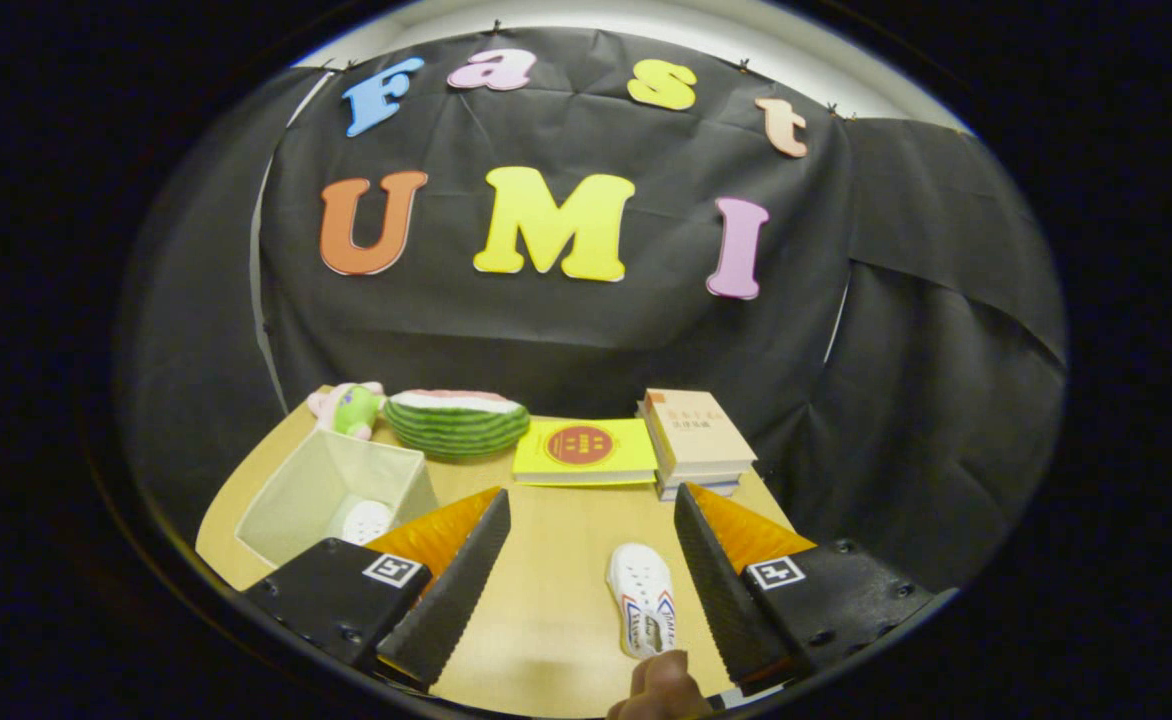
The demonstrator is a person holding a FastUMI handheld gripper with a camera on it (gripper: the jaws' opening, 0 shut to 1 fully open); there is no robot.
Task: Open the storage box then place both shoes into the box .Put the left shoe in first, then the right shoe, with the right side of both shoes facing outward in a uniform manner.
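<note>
Your gripper (591,520) hangs above the pale wooden tabletop (546,620) with its ribbed, wedge-shaped fingers (456,590) spread wide and nothing between the pads. The small white perforated clog-style shoe with red and blue trim (643,610) lies on the table in the gap between the fingers, closer to your right finger than to the left one. Its long axis runs roughly along the fingers, toe pointing away from you, so I judge the jaws would close across its width if you lower straight down. A fingertip (661,685) of a person's hand shows just at the shoe's near end.

Beyond your left finger stands the open cream fabric storage box (296,495), soft-walled and square, with another white perforated shoe (366,520) already lying on its floor. Further back sit a striped green watermelon-slice plush (456,420), a small pink and green soft toy (351,408), a flat yellow book (584,450) and a stack of pale books (698,440).
</note>
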